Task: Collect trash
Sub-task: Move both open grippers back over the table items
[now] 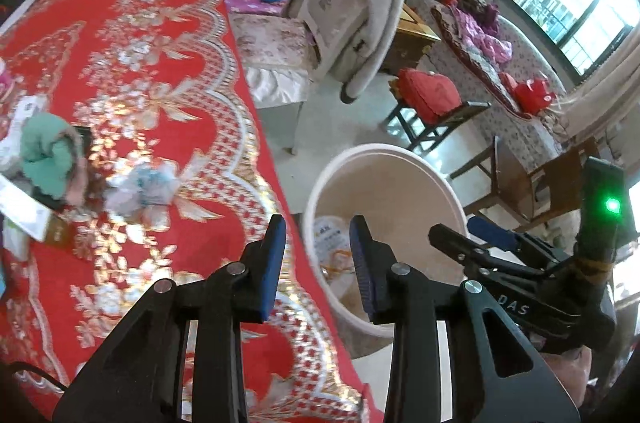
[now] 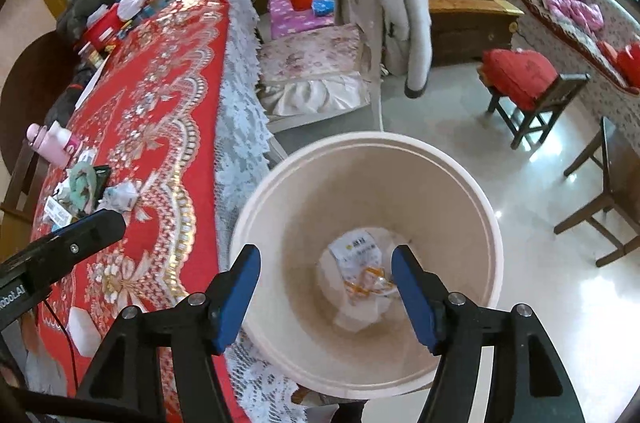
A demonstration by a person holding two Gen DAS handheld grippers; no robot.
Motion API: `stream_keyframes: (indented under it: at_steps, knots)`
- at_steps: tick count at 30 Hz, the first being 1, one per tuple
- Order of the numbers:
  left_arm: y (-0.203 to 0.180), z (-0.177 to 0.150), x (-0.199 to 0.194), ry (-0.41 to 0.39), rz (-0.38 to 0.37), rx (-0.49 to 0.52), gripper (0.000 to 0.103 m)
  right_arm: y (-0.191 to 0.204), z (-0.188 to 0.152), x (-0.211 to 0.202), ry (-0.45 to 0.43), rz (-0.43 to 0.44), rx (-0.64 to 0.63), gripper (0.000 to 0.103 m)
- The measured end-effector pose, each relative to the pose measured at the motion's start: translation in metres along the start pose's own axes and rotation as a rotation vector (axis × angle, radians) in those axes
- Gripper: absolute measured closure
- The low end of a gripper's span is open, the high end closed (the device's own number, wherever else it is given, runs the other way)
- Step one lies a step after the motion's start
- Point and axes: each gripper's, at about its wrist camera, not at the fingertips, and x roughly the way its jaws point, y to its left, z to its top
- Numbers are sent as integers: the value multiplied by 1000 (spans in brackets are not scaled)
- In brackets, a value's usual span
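Crumpled white-and-blue paper (image 1: 144, 189) is seen lying on the red tablecloth (image 1: 132, 63), ahead and to the left of the left gripper (image 1: 318, 263), whose jaws are held partly spread with nothing between them. No clear long axis or pointing direction can be made out in the wad; it is roughly round. The right gripper (image 2: 326, 289) is held over the pale bucket (image 2: 260, 223), jaws spread and empty, with a wrapper (image 2: 360, 263) lying below them. The left hand is judged nearer, so a reach forward and leftward is called for.
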Motion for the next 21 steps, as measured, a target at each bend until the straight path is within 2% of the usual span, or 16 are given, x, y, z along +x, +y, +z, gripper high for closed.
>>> stream_keyframes:
  at_steps: [9, 21]
  knots:
    - [39, -1, -28, -57, 72, -38, 72, 51, 9, -5, -42, 34, -78, 37]
    - [117, -13, -72, -109, 161, -150, 72, 139, 10, 7, -25, 123, -212, 34]
